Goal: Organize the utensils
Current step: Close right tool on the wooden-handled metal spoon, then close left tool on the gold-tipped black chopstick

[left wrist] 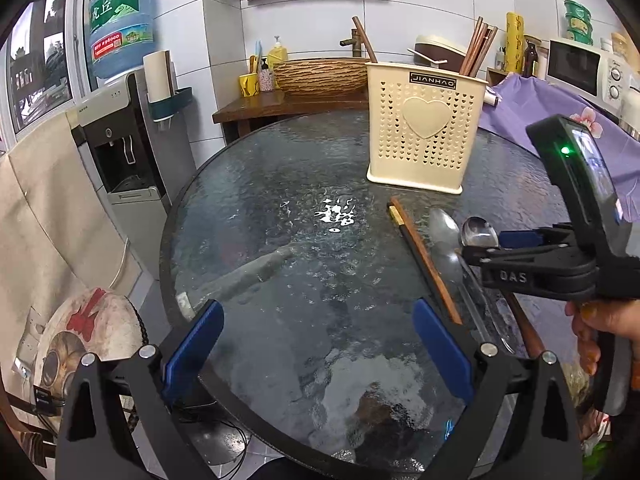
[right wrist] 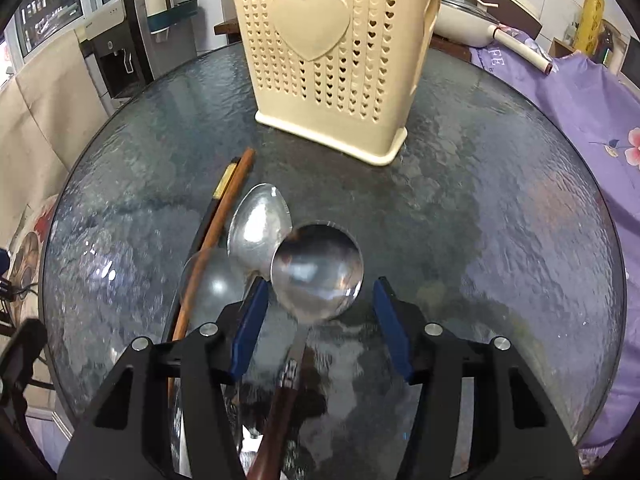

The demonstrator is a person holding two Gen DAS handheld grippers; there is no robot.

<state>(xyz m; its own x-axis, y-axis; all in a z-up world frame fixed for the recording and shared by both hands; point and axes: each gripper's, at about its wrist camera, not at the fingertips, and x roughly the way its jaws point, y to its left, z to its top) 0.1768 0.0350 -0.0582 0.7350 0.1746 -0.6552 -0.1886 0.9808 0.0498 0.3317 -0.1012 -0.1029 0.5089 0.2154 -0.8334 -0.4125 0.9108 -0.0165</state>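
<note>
Right wrist view: our right gripper (right wrist: 320, 320) stands apart astride the wooden-handled spoon (right wrist: 318, 272); closing off-centre, we risk nudging the neighbouring steel spoon (right wrist: 258, 230).

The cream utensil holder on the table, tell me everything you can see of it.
The cream utensil holder looks like plastic: a boxy upright caddy, walls pierced with small heart holes, a raised heart on its front, a dark label near the rim. It stands on the glass table, beyond the loose spoons. Brown chopsticks lean out of its top.
</note>
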